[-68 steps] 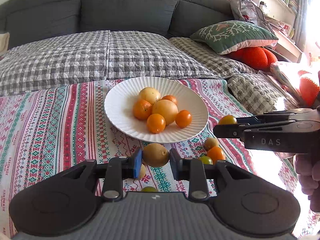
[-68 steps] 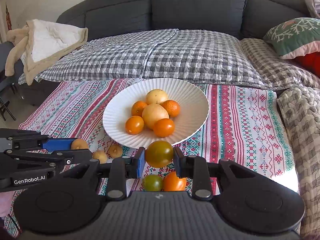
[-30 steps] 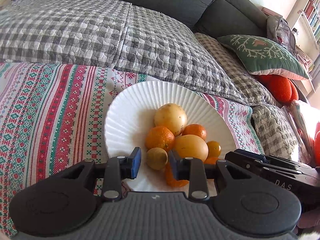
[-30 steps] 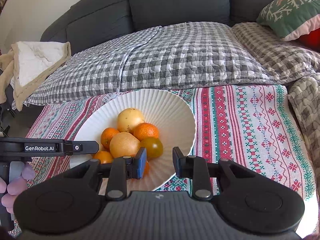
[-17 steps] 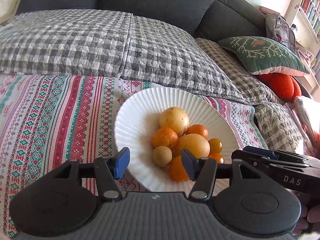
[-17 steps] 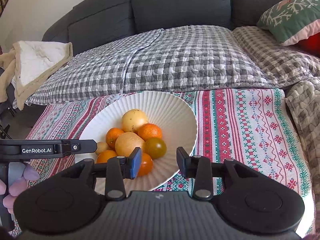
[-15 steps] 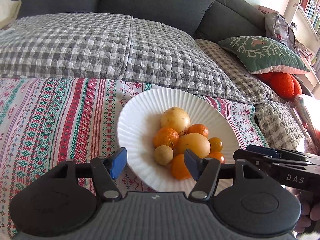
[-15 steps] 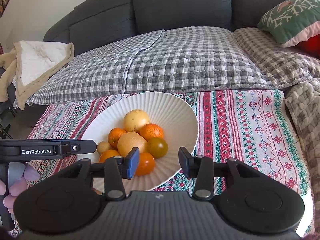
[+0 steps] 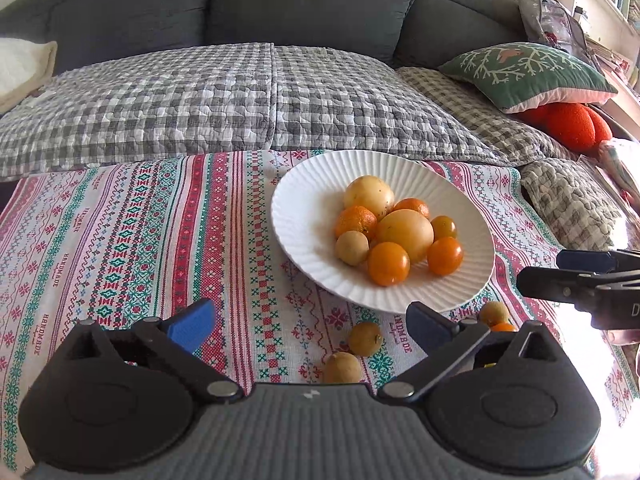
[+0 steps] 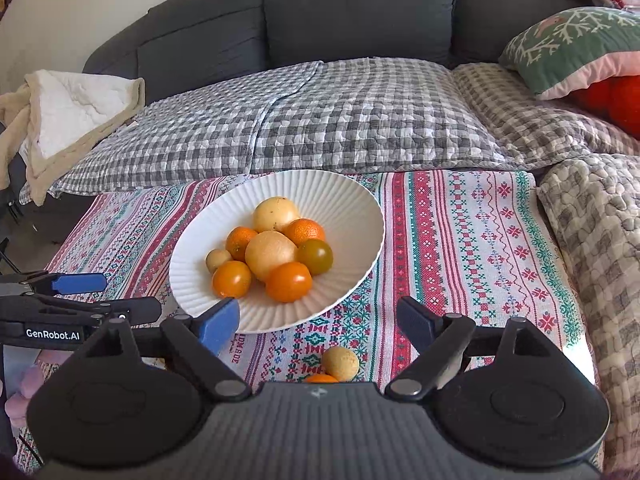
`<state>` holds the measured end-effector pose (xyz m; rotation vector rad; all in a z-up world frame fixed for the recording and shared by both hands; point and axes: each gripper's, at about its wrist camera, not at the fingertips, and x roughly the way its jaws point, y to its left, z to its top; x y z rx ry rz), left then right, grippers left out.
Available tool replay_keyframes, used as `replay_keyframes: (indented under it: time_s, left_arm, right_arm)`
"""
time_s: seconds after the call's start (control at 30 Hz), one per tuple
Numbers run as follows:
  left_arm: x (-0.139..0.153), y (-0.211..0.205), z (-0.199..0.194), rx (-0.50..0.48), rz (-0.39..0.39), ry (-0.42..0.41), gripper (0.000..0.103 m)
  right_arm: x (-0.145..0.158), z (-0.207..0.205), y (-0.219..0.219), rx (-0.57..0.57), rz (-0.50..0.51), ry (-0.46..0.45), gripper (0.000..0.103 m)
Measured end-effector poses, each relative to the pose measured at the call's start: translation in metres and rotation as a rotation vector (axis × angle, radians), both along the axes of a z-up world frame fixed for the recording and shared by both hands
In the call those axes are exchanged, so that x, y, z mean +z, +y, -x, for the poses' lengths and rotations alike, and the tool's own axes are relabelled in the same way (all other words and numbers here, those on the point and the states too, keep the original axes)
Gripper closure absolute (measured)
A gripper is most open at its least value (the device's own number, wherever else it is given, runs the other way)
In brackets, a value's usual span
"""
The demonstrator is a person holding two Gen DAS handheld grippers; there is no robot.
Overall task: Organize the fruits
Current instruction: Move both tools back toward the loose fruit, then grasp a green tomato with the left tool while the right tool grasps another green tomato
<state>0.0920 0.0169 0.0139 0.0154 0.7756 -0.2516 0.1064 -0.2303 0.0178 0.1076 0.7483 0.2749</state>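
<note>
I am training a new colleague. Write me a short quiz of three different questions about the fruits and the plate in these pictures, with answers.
1. True or false: the white plate lies on the striped cloth.
2. How many fruits are on the plate?
3. Which fruit on the plate is greenish: A) the tomato at its right side in the right wrist view, B) the small brown fruit at its left side?

Key: 1 true. 2 seven. 3 A.
</note>
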Motion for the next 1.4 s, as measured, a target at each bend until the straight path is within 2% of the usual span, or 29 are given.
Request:
replay_keyframes:
  time_s: [0.07, 0.23, 0.57, 0.73, 1.0, 1.13, 1.23, 1.4]
  left_arm:
    - [-0.003, 0.001, 0.008, -0.004, -0.008, -0.004, 0.016]
    - [-0.013, 0.002, 0.024, -0.032, -0.036, -0.007, 0.016]
    - [-0.03, 0.008, 0.059, -0.103, -0.092, -0.033, 0.016]
    - [-0.04, 0.01, 0.066, -0.138, -0.136, -0.081, 0.016]
    - [-0.05, 0.01, 0.069, -0.18, -0.106, -0.082, 0.016]
    - [-0.054, 0.001, 0.071, -0.221, -0.11, -0.09, 0.02]
    - [-0.054, -0.004, 0.072, -0.25, -0.105, -0.095, 0.032]
    - [-0.054, -0.006, 0.066, -0.261, -0.068, -0.064, 0.052]
  right_arm:
    - [0.0, 0.006, 0.0, -0.003, 0.017, -0.009, 0.01]
    - [-0.003, 0.016, -0.001, -0.017, 0.046, -0.016, 0.005]
    - [-0.02, 0.044, 0.0, 0.046, 0.107, -0.002, 0.003]
    - [-0.032, 0.054, -0.001, 0.079, 0.114, 0.02, 0.003]
    - [-0.053, 0.057, 0.004, 0.131, 0.134, 0.032, 0.003]
    - [-0.057, 0.057, 0.006, 0.133, 0.153, 0.011, 0.008]
    - [-0.056, 0.058, 0.008, 0.149, 0.157, -0.02, 0.018]
    - [-0.052, 0.055, 0.013, 0.186, 0.084, -0.021, 0.038]
